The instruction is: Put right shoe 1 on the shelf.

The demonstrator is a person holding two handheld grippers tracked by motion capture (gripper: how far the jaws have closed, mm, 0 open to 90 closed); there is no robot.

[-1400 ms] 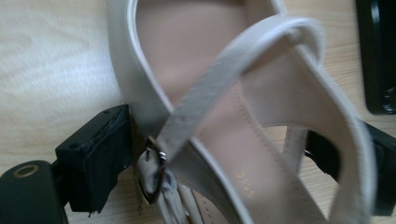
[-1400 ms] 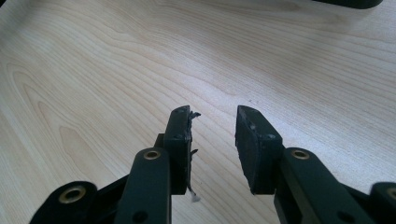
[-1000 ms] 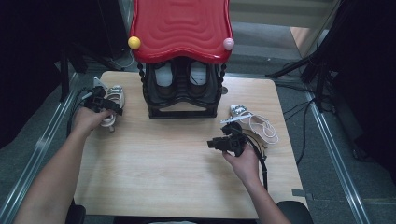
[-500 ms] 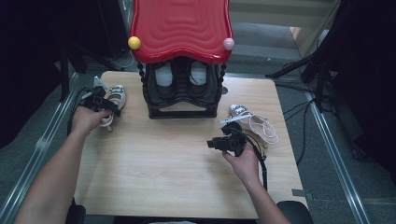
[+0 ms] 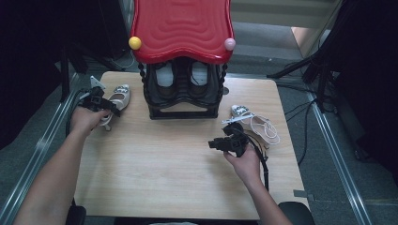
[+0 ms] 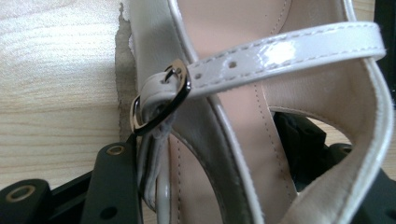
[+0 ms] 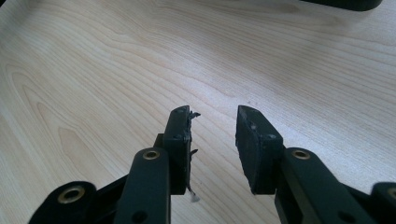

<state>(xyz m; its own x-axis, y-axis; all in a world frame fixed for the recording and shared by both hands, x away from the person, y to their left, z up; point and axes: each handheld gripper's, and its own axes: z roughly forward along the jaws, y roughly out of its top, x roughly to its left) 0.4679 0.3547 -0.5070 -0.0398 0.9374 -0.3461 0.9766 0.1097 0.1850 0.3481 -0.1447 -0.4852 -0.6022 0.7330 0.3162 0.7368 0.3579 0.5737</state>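
Setting: a pale wooden worktop (image 5: 155, 164) with dark floor and metal rails around it; a black shoe rack (image 5: 184, 96) with a red top stands at 12 o'clock, a dark pair of shoes on its shelf.
My left tool (image 5: 99, 101): at 10 o'clock on the worktop, its jaws have just been closing around the heel end of the white sandal (image 5: 116, 97). In the left gripper view the sandal's side wall and buckle (image 6: 159, 100) sit between my jaws; whether the pads are pressing yet I cannot tell.
Sandal's place: near the left edge of the worktop, at 9 o'clock from the rack and just beside it.
Sandal's axis: it runs from 7 o'clock to 1 o'clock, the decorated toe pointing to 1 o'clock, towards the rack; the heel end is towards my left hand.
Nearer hand: my left, clearly.
My right tool (image 5: 225, 142): at 4 o'clock, jaws partly apart with nothing between them, aimed at 9 o'clock over bare wood.
Second sandal (image 5: 256, 123): at 1 o'clock from my right tool, close by, untouched.
Judgement: the lift turns on a firm grip at the heel.
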